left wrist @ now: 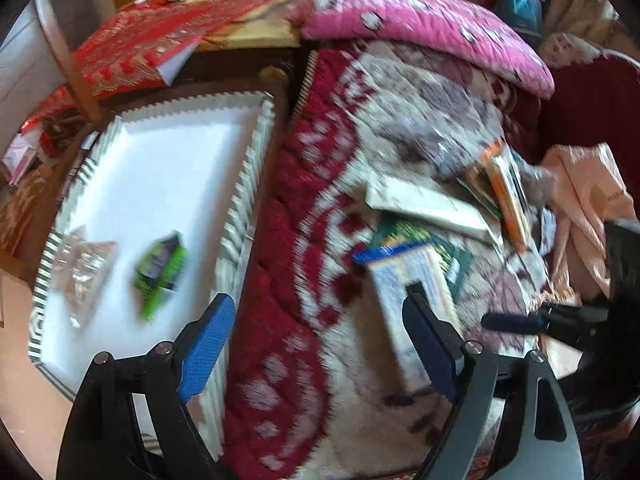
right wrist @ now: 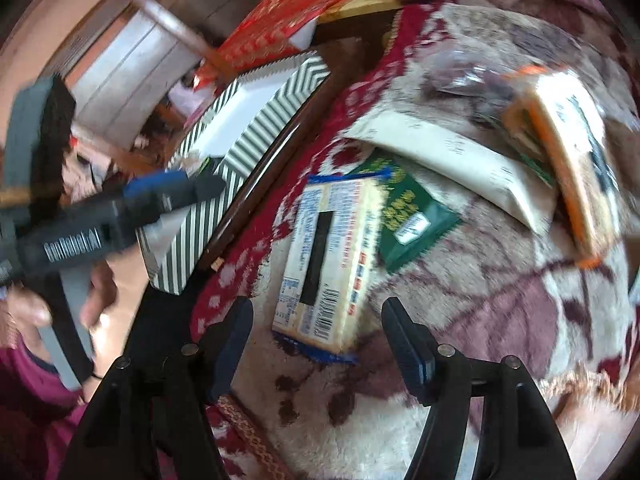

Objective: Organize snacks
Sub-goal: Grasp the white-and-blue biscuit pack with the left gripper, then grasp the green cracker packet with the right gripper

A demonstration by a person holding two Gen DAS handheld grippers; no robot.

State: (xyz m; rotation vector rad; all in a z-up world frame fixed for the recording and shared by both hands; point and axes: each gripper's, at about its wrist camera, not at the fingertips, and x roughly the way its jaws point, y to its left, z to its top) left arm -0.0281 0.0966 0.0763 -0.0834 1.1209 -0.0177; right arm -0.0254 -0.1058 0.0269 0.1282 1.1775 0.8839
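Note:
A white box with striped walls holds a green packet and a clear wrapped snack. Several snacks lie on the red-and-cream blanket: a cream cracker pack with blue ends, a dark green packet, a white pouch and an orange-edged pack. My left gripper is open and empty above the blanket beside the box. My right gripper is open and empty, just short of the cracker pack.
The striped box sits left of the blanket on a dark wooden edge. A pink quilted cushion and a red patterned box lie behind. A peach cloth lies at the right. The left gripper shows in the right wrist view.

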